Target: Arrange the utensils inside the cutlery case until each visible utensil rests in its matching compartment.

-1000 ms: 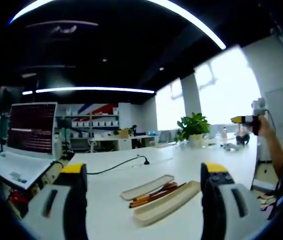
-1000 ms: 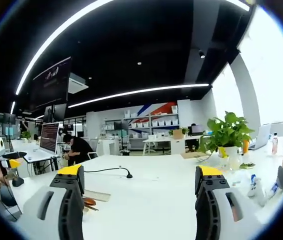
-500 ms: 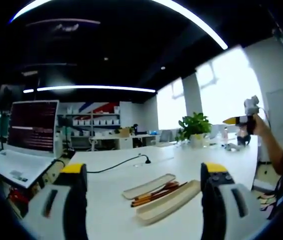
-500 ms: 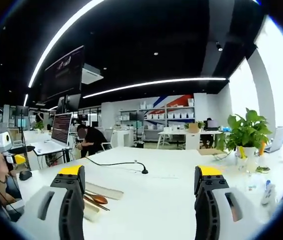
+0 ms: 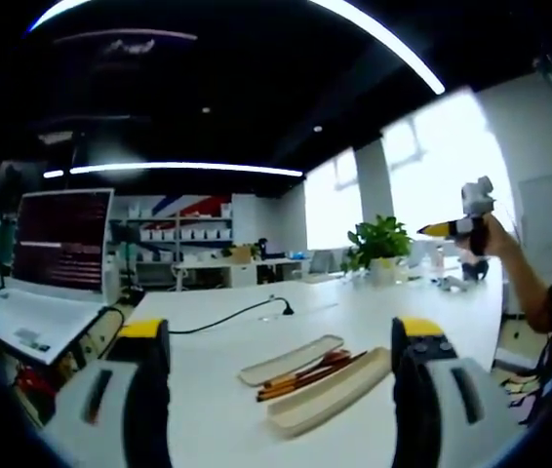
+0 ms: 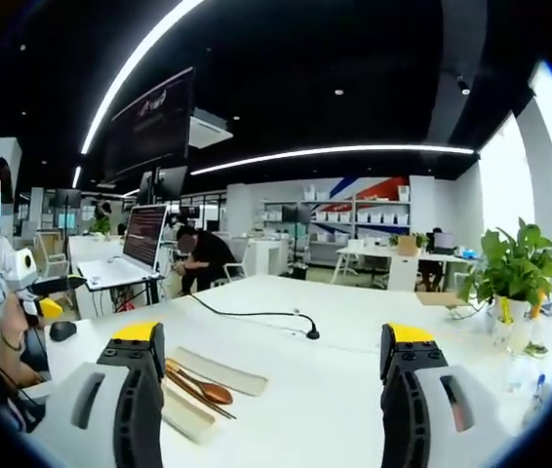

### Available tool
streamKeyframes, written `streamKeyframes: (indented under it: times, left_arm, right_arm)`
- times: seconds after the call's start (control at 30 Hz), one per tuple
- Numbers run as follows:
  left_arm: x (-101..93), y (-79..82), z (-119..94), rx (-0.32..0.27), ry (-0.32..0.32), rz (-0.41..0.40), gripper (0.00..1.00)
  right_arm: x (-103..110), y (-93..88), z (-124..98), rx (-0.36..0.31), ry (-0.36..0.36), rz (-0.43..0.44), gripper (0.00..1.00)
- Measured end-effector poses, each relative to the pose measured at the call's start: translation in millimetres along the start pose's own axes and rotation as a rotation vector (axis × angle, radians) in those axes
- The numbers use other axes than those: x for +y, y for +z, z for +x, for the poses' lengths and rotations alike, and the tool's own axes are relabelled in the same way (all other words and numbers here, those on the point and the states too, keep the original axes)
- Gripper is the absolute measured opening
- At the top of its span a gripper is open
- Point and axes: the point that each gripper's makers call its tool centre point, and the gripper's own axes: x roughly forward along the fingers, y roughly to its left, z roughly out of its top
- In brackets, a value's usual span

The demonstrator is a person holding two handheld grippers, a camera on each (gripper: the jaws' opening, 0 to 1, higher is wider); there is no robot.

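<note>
On the white table [image 5: 217, 390], my left gripper [image 5: 281, 336] stands released and empty; ahead lie the cutlery case [image 5: 327, 393], its lid [image 5: 289, 361] and wooden utensils [image 5: 307, 376] between them. The right gripper [image 6: 268, 341], equally released, shows a laptop [image 6: 139, 249] and seated person [image 6: 201, 263] at the left.

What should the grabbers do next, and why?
Probably lower the left gripper toward the utensils. They lie on the table between the case and its lid, not in any compartment, and both grippers are open, holding nothing. The right gripper is held high.
</note>
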Motion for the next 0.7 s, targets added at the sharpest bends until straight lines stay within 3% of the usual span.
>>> streamKeyframes:
  times: [0.13,0.27,0.7]
  left_arm:
    - [0.1,4.0,0,-0.025,-0.009,-0.005,1.0]
    - [5.5,2.3,0,-0.015,-0.008,-0.001,0.99]
    - [9.2,-4.1,5,0.016,-0.008,0.004,0.98]
  right_arm:
    - [7,-3.8,12,0.04,0.028,-0.018,0.96]
    - [18,-9.9,27,0.086,0.068,-0.051,0.95]
    - [71,-33.0,77,0.178,0.313,-0.109,0.84]
